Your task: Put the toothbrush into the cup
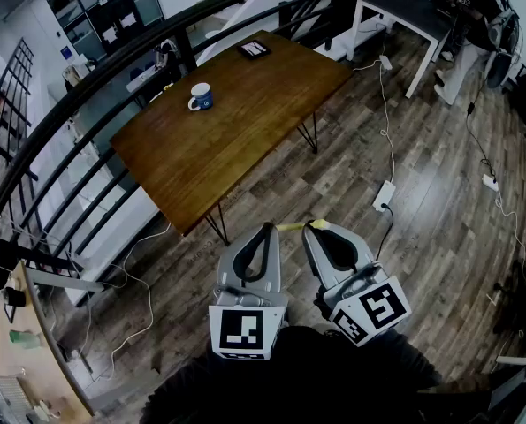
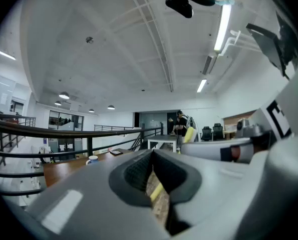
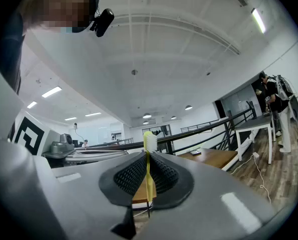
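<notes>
In the right gripper view a yellow toothbrush [image 3: 149, 140] stands upright, bristles above the jaws, with my right gripper [image 3: 147, 156] shut on it. In the head view the toothbrush [image 1: 296, 226] lies crosswise between the tips of my right gripper [image 1: 318, 225] and my left gripper [image 1: 268, 227], both low over the floor. My left gripper [image 2: 152, 156] is shut with nothing seen between its tips. A yellow strip of handle shows through the slit below them. The white and blue cup [image 1: 201, 97] stands far ahead on the wooden table [image 1: 236, 131], also small in the left gripper view [image 2: 92, 159].
A dark flat device [image 1: 254, 49] lies at the table's far end. A black railing [image 1: 112, 60] runs behind the table. A white table [image 1: 404, 11] and a person [image 1: 475, 25] are at the back right. Cables and a power strip [image 1: 384, 196] cross the wood floor.
</notes>
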### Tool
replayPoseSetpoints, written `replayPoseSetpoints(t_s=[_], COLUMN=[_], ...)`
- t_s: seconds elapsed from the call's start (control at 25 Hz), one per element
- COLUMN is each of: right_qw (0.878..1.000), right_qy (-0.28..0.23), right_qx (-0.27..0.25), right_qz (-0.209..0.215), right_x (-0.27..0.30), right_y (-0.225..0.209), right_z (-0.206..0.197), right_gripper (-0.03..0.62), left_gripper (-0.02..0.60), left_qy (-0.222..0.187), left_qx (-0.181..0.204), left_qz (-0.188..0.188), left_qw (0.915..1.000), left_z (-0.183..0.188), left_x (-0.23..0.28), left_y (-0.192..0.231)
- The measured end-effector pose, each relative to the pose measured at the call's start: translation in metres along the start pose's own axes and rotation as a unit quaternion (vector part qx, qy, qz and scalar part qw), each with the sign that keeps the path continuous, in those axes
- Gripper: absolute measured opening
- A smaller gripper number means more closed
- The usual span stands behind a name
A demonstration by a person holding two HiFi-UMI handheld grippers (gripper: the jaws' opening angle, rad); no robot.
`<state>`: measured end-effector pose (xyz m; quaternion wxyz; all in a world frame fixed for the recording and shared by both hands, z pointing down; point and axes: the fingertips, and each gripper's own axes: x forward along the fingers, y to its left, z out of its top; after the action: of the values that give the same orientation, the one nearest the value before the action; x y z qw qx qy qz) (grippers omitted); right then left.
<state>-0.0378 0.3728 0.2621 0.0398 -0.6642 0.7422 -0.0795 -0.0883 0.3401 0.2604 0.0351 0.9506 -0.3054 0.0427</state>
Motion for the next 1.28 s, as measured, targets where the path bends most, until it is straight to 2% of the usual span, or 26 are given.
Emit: replayPoseSetpoints(t_s=[0.28, 0.52, 0.92, 1.12, 1.28], right_qw=[1.0, 1.0, 0.999, 0.998, 0.998], right_qy=[-0.003, -0.002, 0.016, 0.004, -0.022], right_qx=[-0.007, 0.009, 0.038, 0.05, 0.046], right_qz=[-0.002, -0.004, 0.007, 0.026, 0.042], right_x=[0.03, 0.044, 0.087, 0.118, 0.127], right_y=[0.0, -0.029, -0.123, -0.19, -0.22], right_z=[0.006, 0.003, -0.006, 0.016, 0.046], right_gripper=[0.02, 0.02, 0.02, 0.02, 0.02], left_gripper=[0.008, 0.008, 0.008, 0.008, 0.009], left_qy=[0.002, 0.022, 0.068, 0.066, 0.05], left_qx=[0.001, 0.001, 0.02, 0.042, 0.061], left_qz=[-0.004, -0.001, 0.021, 0.029, 0.039], left_qw=[1.0, 0.9998, 0.9973, 0.9966, 0.9961], left_z=[0.003, -0.007, -0.029, -0.006, 0.021], left_x=[0.018, 0.044, 0.143, 0.221, 0.252], left_y=[0.026, 0.026, 0.026, 0.014, 0.002])
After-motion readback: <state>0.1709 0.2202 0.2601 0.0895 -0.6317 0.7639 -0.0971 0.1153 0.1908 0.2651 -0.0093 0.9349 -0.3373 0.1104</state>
